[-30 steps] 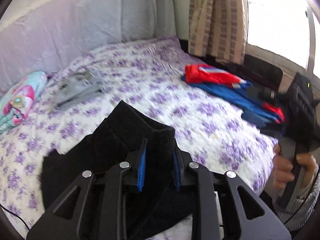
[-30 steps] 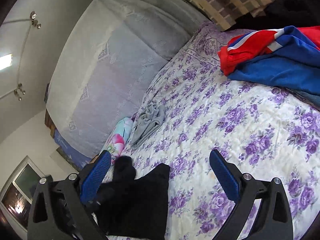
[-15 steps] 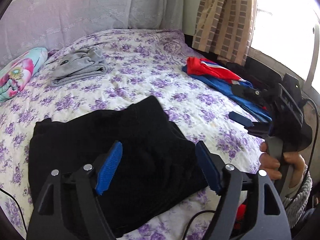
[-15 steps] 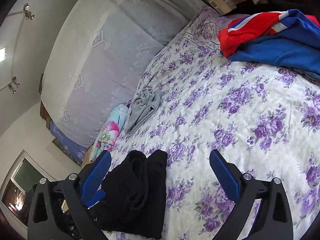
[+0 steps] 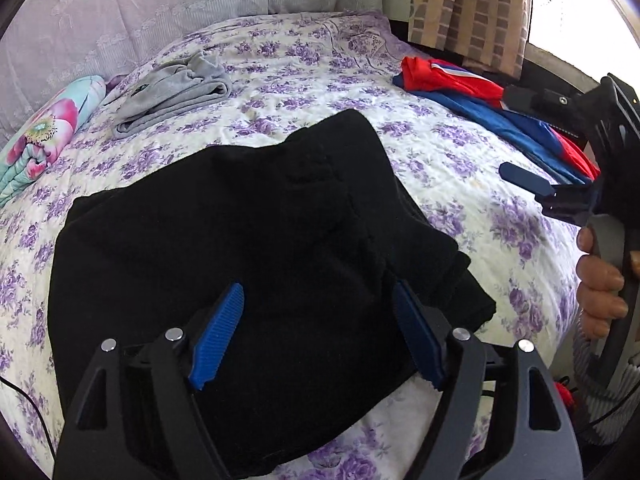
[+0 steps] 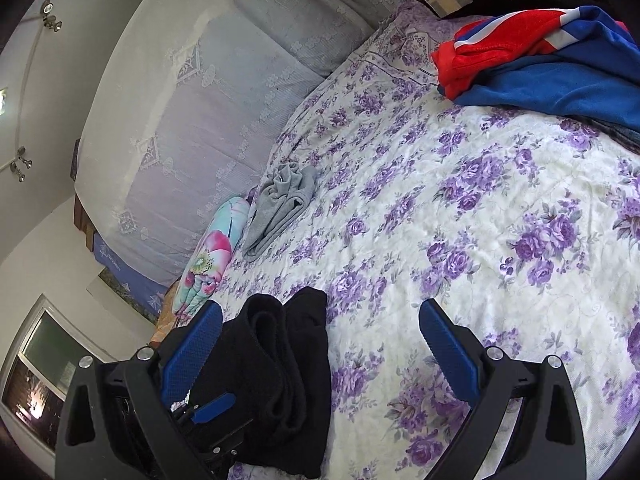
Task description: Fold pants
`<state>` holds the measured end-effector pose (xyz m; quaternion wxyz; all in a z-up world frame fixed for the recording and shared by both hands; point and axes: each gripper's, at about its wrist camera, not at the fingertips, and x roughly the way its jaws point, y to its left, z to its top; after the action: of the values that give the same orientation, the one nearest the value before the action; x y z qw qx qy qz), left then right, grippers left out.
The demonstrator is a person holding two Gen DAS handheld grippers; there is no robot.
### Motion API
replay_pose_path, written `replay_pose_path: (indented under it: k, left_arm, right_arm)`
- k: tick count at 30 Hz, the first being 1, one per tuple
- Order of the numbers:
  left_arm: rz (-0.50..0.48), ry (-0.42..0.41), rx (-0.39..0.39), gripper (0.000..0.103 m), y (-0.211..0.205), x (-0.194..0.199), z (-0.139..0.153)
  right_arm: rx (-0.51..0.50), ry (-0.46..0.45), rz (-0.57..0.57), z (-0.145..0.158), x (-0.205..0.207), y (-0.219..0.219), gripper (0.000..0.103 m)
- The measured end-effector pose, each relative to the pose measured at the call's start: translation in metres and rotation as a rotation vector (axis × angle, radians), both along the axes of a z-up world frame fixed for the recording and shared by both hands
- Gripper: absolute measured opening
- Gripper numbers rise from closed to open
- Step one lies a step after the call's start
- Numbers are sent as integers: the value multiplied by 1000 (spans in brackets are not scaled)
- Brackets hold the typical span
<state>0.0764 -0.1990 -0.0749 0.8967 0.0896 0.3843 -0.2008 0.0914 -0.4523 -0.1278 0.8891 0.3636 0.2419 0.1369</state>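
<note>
Both tongs are let go right now. Left tongs [image 5: 318, 332] hang spread wide just over the near edge of the black pants [image 5: 240, 248], blue pads on either side with only cloth below them and nothing pinched. Makes sense if a fold was just laid down: you drop the layer flat and back off so it doesn't drag.

Right tongs [image 6: 320, 344] are spread wide too, held by a hand [image 5: 600, 280] off the right side of the bed [image 5: 460, 160]. In the right wrist view the pants' edge pokes up between the pads toward the left one, but I can't see either pad pressing on it, so I'd call that free as well. My guess is they're parked there to keep clear of the fold while staying close enough to come back in.

The pants sit on the near part of the flowery bedspread, doubled over into a chunky dark block with a lumpy upper layer and one corner sticking out on the right. Looks partly folded to me, probably needs one more pass or a bit of tidying at that corner.

Other stuff is kept well apart, I guess so nothing gets caught up: a folded grey garment [image 5: 176, 88] near the pillow [image 5: 44, 136] at the far left, and a red and blue garment [image 5: 480, 100] over by the window side.
</note>
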Motion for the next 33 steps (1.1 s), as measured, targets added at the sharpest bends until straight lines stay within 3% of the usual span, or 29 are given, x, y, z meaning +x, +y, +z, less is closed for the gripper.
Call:
replay_pose_path:
  k: [4,8,10,13,18,20,22,24,26,28,31,32,33]
  left_arm:
    - [-21,-10,-6,74,5,-3,0]
    - [-38,-12,-111,74,29,-8,11]
    - [10,-51,-134,75,49,-10,20]
    - [126,-88,-155,84,89,-7,30]
    - [297,-82,-188,85,147,6,29]
    - [341,-53,-202,86,160,11,21]
    - [363,-16,-196,88,169,16,10]
    - [378,29,-179,92,173,23,-4]
    - [372,67,-223,99,181,27,-18]
    - [365,93,-272,99,187,29,-23]
    - [358,92,-286,99,189,28,-21]
    - [358,81,-292,99,191,25,-18]
    - [357,71,-300,99,192,23,-15]
  right_arm:
    - [-28,3,21,-1,2,11,99]
    - [-169,-49,53,7,-3,41,99]
    - [-261,-97,58,13,-9,59,99]
    - [-364,-164,80,24,-14,87,98]
    - [-427,-270,267,57,-4,144,78]
    - [-463,-263,330,60,6,167,62]
    - [-483,-190,369,52,25,180,58]
    - [-504,-54,324,28,52,174,56]
    - [-415,76,315,-4,75,148,25]
    - [-262,121,310,-14,81,122,7]
    - [-112,143,294,-6,72,105,15]
    - [-128,118,267,3,62,104,36]
    - [-167,76,244,13,51,104,49]
